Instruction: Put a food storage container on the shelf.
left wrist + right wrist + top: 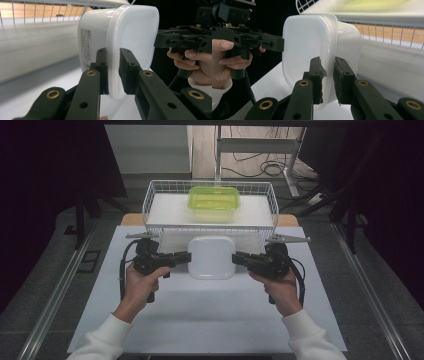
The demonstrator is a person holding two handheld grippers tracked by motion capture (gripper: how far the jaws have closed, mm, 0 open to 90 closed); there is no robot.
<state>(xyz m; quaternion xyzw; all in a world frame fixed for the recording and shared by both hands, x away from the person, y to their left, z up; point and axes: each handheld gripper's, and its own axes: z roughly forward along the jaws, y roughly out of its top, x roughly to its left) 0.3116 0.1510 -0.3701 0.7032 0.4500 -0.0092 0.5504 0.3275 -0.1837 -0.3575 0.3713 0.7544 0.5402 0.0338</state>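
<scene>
From above, a white lidded container [211, 257] sits between the two grippers, just in front of a white wire basket [150, 205] that holds a green-lidded box [214, 199] on a pale board. The left gripper [186, 257] comes in from the left and the right gripper [236, 257] from the right, each tip meeting a side edge of the container. From this height the jaws are too small to tell how they close.

The gripper views fill that in. In the left gripper view the left gripper [113, 72] has its two jaws closed narrowly on the rim where lid meets tub of the container [135, 37]; a printed label [86, 47] runs down the tub's side, which the high view does not show. The right gripper [160, 41] and the hand [192, 62] holding it appear beyond. In the right gripper view the right gripper [327, 80] likewise pinches the rim of the container [304, 52], with the basket's wire [387, 31] behind and the left gripper [278, 43] opposite.

Both hands [142, 282] [280, 287] wrap the gripper handles, forearms in white sleeves [97, 337] angling inward, grippers pointing toward each other across the white table [200, 320]. The container seems lifted slightly, though I cannot be sure.
</scene>
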